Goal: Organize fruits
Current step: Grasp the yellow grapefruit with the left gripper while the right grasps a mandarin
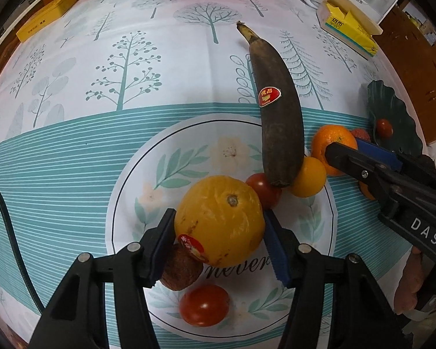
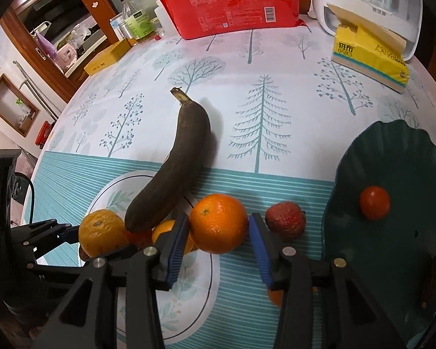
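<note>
I have the left gripper [image 1: 219, 242] clamped on the big yellow orange [image 1: 219, 221], both blue pads pressing its flanks at mid-height so it will not roll out when I lift. It sits on the printed circle of the tablecloth [image 1: 72, 160], with a brown nut-like fruit [image 1: 180, 273] tucked just under the left pad and a red tomato [image 1: 204, 305] near it.

The right gripper [image 2: 219, 250] straddles the bright orange [image 2: 219, 223] but its jaws are parted: I see a clear gap on the right pad's side, so nothing is pinched there yet. I judge it is lined up that way for a sideways carry to the dark green leaf-shaped dish [image 2: 398, 151] (one small tomato [image 2: 374, 202] already lies in it).

The blackened banana [image 2: 174, 165] lies across the cloth, its lower end resting against the cluster of small fruits, so pulling either orange may nudge it. A red lychee-like fruit [image 2: 285, 219] waits between the bright orange and the dish.
</note>
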Available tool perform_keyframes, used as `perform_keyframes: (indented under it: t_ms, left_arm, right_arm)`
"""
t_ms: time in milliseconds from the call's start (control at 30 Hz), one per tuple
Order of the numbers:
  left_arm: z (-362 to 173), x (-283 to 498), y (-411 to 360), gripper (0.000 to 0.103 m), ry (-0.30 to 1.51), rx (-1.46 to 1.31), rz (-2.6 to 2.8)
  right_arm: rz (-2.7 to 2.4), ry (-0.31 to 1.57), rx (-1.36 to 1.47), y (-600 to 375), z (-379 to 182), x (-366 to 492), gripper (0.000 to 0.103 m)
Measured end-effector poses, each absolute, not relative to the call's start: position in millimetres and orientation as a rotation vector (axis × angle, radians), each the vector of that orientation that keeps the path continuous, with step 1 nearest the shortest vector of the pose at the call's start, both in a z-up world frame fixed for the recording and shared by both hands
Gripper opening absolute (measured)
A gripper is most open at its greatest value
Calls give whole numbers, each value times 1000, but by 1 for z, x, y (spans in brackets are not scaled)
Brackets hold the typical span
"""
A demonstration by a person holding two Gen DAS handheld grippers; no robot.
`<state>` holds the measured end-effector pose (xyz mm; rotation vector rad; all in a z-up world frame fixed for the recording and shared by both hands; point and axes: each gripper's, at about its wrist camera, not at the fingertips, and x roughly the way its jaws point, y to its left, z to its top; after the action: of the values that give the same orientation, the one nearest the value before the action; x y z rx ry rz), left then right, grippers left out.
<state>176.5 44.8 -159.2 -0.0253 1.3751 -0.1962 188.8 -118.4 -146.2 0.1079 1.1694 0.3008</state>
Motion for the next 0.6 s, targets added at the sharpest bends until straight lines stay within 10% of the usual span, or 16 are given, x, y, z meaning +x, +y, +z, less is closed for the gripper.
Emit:
perform_keyframes:
  t_ms: [600]
  left_arm:
    - [-153, 169, 50, 47, 1353, -26, -217]
  right_arm:
    - [298, 1180, 152, -121, -151, 189, 42]
